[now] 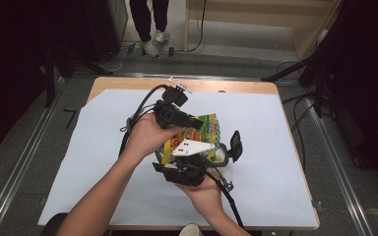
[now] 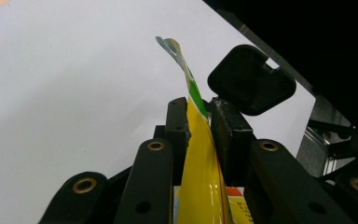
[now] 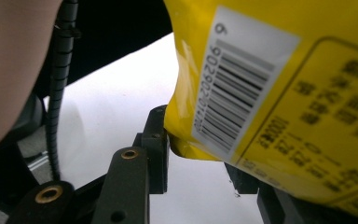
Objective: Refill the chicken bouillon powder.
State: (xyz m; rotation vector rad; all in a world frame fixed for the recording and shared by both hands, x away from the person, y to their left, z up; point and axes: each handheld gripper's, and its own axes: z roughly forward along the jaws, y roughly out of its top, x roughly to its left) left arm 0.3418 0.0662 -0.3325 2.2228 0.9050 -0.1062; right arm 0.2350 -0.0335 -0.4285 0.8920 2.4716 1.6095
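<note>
A yellow snack bag [image 1: 207, 125] with green and orange print hangs above the middle of the table, held between both grippers. My left gripper [image 1: 198, 123] comes in from the left and is shut on the bag's sealed edge; in the left gripper view its pads [image 2: 181, 126] pinch the thin yellow strip of the bag [image 2: 203, 177]. My right gripper [image 1: 193, 147], under its white three-cornered plate, reaches up from below. In the right gripper view the bag [image 3: 279, 84] shows its barcode side. The right gripper [image 3: 200, 149] grips its lower corner, with the far jaw mostly hidden behind it.
A white sheet [image 1: 275, 147] covers the wooden table [image 1: 128, 82]. A cup rim [image 1: 192, 230] pokes in at the near edge. A person's legs [image 1: 150, 24] stand beyond the far side. Dark stands and cables [image 1: 320, 73] flank the table.
</note>
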